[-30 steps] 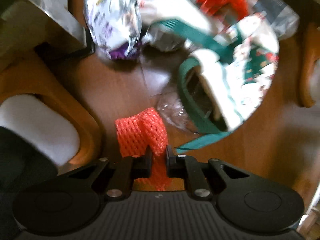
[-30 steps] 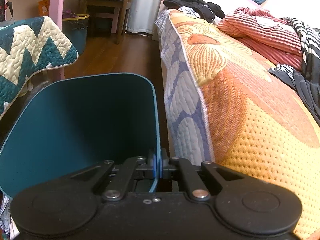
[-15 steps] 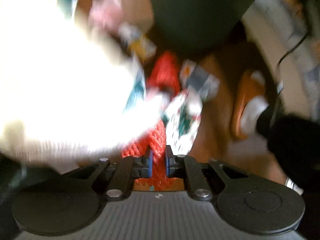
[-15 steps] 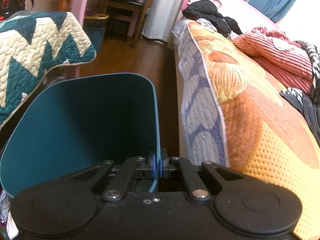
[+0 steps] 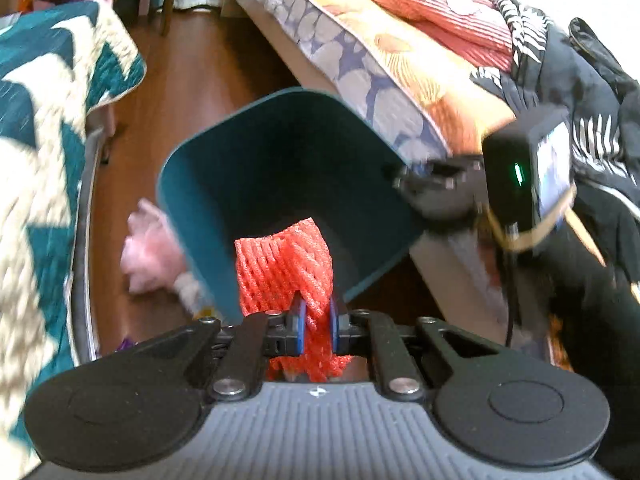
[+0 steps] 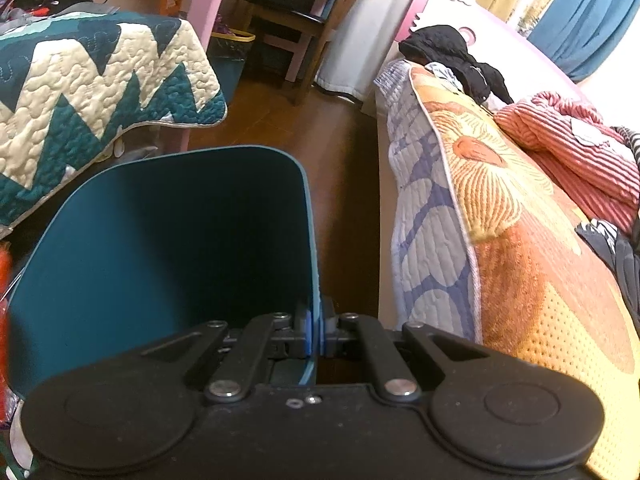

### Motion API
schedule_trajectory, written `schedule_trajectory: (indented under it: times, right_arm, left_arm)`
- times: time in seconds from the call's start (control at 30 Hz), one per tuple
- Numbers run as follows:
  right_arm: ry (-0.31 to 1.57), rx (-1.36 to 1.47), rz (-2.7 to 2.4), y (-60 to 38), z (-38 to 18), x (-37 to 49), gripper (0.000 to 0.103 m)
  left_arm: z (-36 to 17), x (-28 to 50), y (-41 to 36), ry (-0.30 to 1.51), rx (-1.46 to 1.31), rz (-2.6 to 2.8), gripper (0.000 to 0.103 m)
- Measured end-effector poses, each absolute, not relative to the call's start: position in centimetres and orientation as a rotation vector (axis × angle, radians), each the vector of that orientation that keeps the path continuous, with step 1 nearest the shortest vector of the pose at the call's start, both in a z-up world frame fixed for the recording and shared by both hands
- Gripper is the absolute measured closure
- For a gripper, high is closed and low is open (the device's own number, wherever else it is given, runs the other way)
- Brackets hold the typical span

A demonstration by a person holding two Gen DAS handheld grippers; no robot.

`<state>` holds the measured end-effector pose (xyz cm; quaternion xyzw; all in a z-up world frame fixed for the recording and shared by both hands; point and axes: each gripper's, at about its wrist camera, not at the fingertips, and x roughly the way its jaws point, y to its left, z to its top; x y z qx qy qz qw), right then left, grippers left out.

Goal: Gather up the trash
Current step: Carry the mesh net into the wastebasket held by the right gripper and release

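Note:
A piece of red foam net [image 5: 290, 264] is pinched between the blue pads of my left gripper [image 5: 316, 322], which is shut on it. It hangs just in front of the open mouth of a dark teal bin [image 5: 280, 168]. The bin is tilted towards me and looks empty inside. My right gripper [image 6: 314, 330] is shut on the bin's right rim [image 6: 314, 248]; that gripper [image 5: 424, 182] shows in the left wrist view at the bin's right edge. A sliver of the red net [image 6: 3, 276] shows at the far left of the right wrist view.
A bed with an orange and blue quilt [image 5: 400, 60] and piled clothes [image 5: 452, 12] lies to the right. A teal zigzag quilt [image 5: 44, 128] hangs at the left. Pink fluffy trash [image 5: 150, 252] lies on the wooden floor [image 5: 200, 76] beside the bin. A chair [image 6: 292, 16] stands far back.
My left gripper rose from the trash pile on the floor with the red net and swung up to face the bin's mouth. The right gripper, holding the bin, shifted slightly.

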<state>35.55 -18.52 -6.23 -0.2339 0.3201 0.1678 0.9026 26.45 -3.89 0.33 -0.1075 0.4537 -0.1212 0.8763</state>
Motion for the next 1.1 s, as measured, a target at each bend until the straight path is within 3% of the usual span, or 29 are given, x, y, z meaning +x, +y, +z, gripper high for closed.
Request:
schedule_trajectory:
  times: [0.23, 0.93, 1.1]
  right_arm:
    - [0.648, -0.504, 0.365, -18.3, -6.2, 34.9, 0.099]
    - [0.624, -0.546, 0.391, -18.0, -6.0, 34.5, 0.099]
    - [0.623, -0.552, 0.397, -18.0, -6.0, 34.5, 0.099]
  left_arm:
    - [-1.9, 31.1, -5.0, 1.000, -0.217, -0.192, 0.092]
    - [-5.9, 32.9, -6.0, 1.078, -0.191, -0.129, 0.091]
    - [-5.9, 32.9, -5.9, 1.071, -0.200, -0.127, 0.076]
